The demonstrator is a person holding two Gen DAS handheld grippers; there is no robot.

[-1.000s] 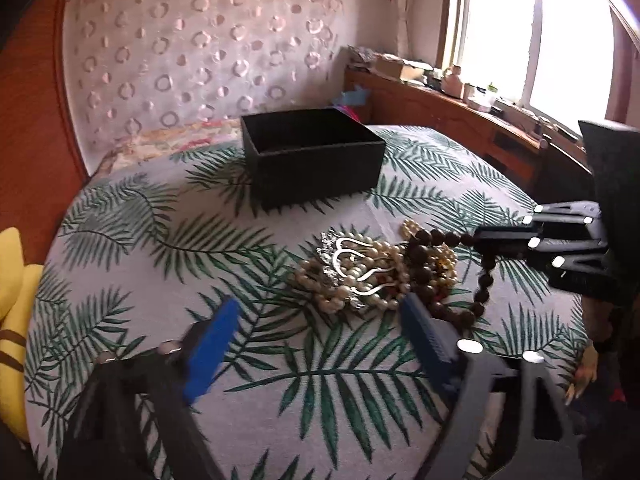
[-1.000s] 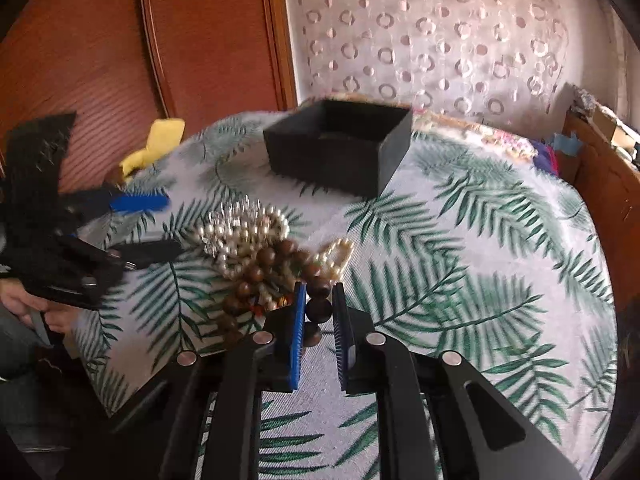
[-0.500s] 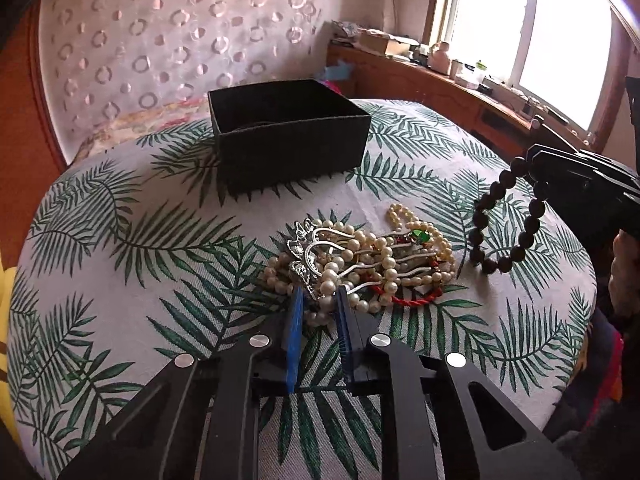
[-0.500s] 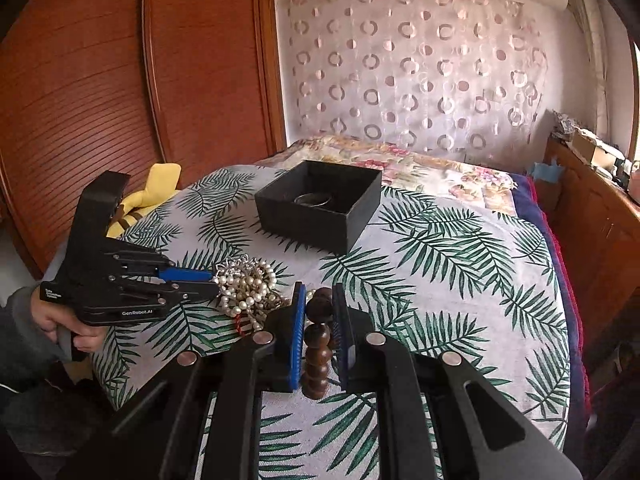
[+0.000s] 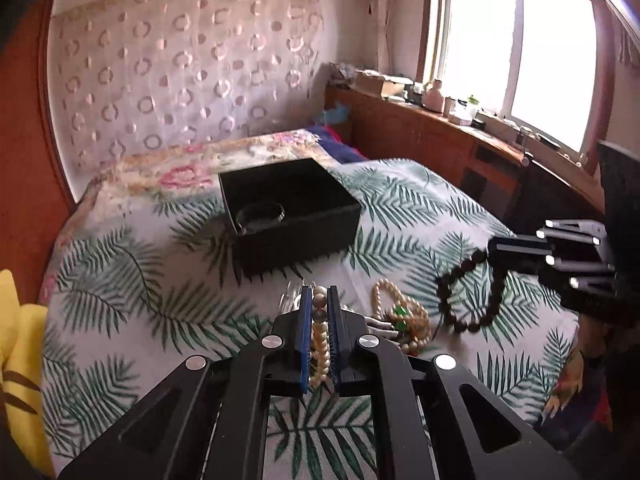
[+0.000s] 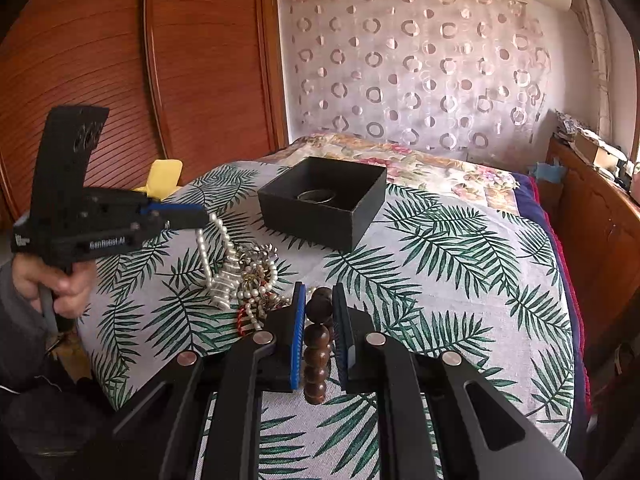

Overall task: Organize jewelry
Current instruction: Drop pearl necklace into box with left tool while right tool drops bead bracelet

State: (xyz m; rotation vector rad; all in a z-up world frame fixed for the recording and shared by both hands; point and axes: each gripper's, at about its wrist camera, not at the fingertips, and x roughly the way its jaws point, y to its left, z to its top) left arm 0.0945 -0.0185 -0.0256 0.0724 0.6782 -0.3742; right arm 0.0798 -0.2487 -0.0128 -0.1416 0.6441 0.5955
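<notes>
My left gripper is shut on a strand of the pearl necklace, which runs between its blue pads. In the right wrist view the left gripper is lifted, and the pearl necklace trails down to the jewelry pile. My right gripper is shut on a dark wooden bead bracelet. Seen from the left wrist, the right gripper holds the bracelet hanging above the cloth. An open black box stands beyond, with a dark bangle inside.
The leaf-print cloth covers a round table. More beads and a green-stone piece lie in the pile. A yellow cushion sits at the left edge. A wooden sideboard runs under the window. A person's hand grips the left tool.
The left gripper went from wide open to shut on the pearl strand, then rose with it. The right gripper lifted the bead bracelet off the pile, then held still.
</notes>
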